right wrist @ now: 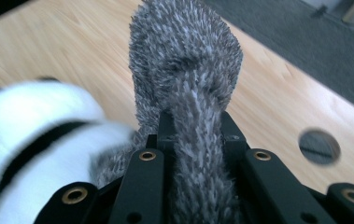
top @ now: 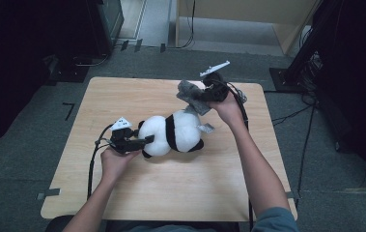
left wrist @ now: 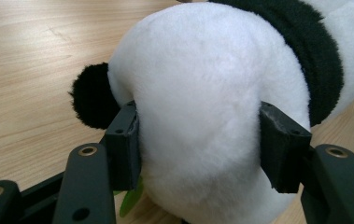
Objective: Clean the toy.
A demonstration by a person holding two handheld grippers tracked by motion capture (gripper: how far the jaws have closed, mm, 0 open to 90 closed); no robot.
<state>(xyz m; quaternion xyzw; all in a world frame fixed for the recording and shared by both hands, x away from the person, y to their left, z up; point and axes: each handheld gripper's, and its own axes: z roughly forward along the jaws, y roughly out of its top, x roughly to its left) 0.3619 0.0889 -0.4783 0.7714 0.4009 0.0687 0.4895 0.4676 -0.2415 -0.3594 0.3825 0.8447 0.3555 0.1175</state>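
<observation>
A light wooden table (top: 171, 193) stands on grey carpet in a dim room, with dark equipment stands at both sides and cables trailing across the floor. A plush panda (top: 173, 133) lies on its side near the table's middle, a little toward the far edge, its white body crossed by a black band. The left gripper (top: 144, 140), held in the person's left hand (top: 114, 162) on the table's left half, meets the panda's left end level with the tabletop. In the left gripper view its two black jaws stand partly apart and press into the white plush (left wrist: 202, 116) from either side, the fur bulging between them; a round black patch (left wrist: 93, 95) of the toy shows just beside one jaw, and a scrap of green (left wrist: 130, 203) peeks from under the plush. The right gripper (top: 195, 95), in the right hand (top: 229, 108) near the far right corner, is raised above the panda's right end. Its jaws are pressed together on a strip of grey fuzzy cloth (right wrist: 188, 93), which rises in a rounded fold beyond the jaw tips in the right gripper view; the panda (right wrist: 39, 140) blurs at lower left there. In the high view the grey cloth (top: 186, 92) hangs from the gripper down to the toy's right end.
</observation>
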